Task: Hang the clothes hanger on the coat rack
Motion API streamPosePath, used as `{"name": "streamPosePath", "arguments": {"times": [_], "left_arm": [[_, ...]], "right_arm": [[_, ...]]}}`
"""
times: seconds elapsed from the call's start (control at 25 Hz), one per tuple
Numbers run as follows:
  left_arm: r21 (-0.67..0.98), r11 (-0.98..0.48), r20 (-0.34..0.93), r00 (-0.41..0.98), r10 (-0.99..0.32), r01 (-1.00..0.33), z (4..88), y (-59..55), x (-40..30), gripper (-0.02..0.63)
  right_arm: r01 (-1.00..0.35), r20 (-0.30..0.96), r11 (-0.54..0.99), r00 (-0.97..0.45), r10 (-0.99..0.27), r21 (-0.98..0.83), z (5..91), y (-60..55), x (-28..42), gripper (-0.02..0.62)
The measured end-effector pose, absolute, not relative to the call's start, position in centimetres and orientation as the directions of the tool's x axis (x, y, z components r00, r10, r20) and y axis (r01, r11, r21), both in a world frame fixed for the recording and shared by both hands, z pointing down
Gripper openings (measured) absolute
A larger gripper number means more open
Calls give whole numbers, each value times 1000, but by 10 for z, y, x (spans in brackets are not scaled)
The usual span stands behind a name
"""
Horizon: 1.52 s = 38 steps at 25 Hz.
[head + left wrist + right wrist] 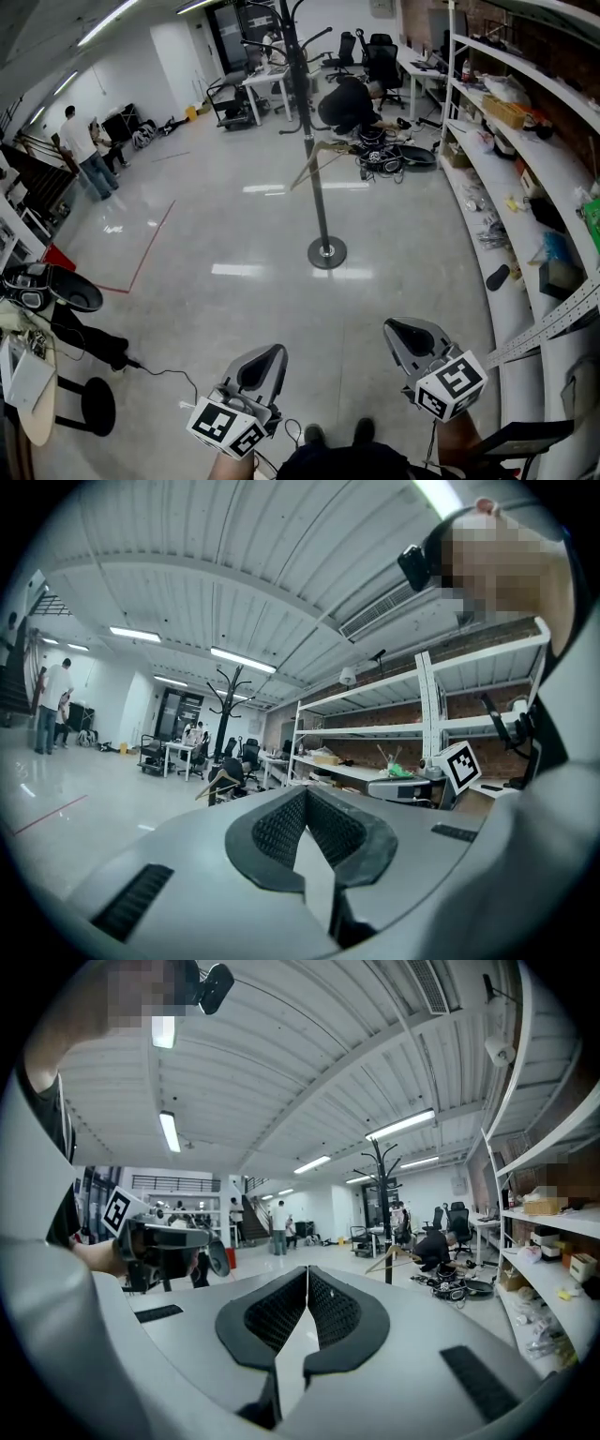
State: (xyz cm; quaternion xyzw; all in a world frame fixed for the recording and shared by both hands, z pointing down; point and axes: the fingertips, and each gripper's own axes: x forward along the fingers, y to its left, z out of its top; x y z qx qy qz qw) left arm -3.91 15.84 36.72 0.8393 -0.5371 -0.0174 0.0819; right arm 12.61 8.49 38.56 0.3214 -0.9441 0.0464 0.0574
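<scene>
Pale wooden clothes hanger (312, 163) being seen tilted against pole of tall black metal coat rack (317, 192), about mid-height; hooked on peg or not, cannot be told. Rack being borne by glossy grey floor (234, 234), white shelving unit (525, 178) to its right. Left gripper (265, 362) and right gripper (411, 334) being held low, well apart from rack, jaws pressed together, nothing between them.

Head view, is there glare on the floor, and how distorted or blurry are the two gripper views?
Head view: bright glare patches lie on the glossy floor near the coat rack, and the fisheye lens bends the shelves. Left gripper view: a dark round vignette, with the shut left gripper slightly soft close to the lens. Right gripper view: the same vignette and curving around the shut right gripper.
</scene>
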Motion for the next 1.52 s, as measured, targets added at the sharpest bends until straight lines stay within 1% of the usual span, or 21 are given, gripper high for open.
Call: {"name": "streamPosePath", "arguments": {"times": [0.24, 0.4, 0.56, 0.72, 0.92, 1.04, 1.12, 1.32, 1.4, 1.52], "left_arm": [[164, -452, 21, 461, -887, -877, 370, 207, -53, 2], [176, -463, 34, 475, -879, -869, 384, 249, -75, 2], [208, -499, 29, 515, -857, -842, 389, 292, -90, 2], [217, -528, 20, 544, -839, -821, 389, 324, -86, 2], [232, -536, -18, 548, -836, -811, 378, 355, -72, 2], [233, -532, -14, 544, -839, -814, 377, 379, -58, 2], [219, -521, -1, 534, -846, -825, 376, 401, -38, 2], [221, -500, 39, 520, -853, -837, 374, 455, 42, 2], [206, -500, 51, 519, -853, -841, 368, 469, 53, 2], [178, -504, 32, 517, -855, -845, 353, 479, 53, 2]], "right_arm": [[-647, 119, 762, -760, -639, -31, 380, 132, 113, 8], [-668, 119, 743, -741, -661, -37, 384, 177, 98, 8], [-692, 157, 722, -715, -681, -21, 385, 231, 85, 8], [-705, 177, 709, -699, -692, -9, 384, 274, 86, 8], [-701, 150, 713, -706, -692, -11, 376, 309, 99, 8], [-696, 119, 718, -715, -689, -18, 373, 334, 109, 8], [-691, 115, 723, -720, -684, -25, 374, 359, 129, 8], [-713, 127, 696, -700, -703, -83, 383, 407, 213, 8], [-711, 124, 696, -703, -700, -102, 381, 418, 223, 8], [-697, 105, 713, -717, -689, -78, 369, 427, 220, 8]]}}
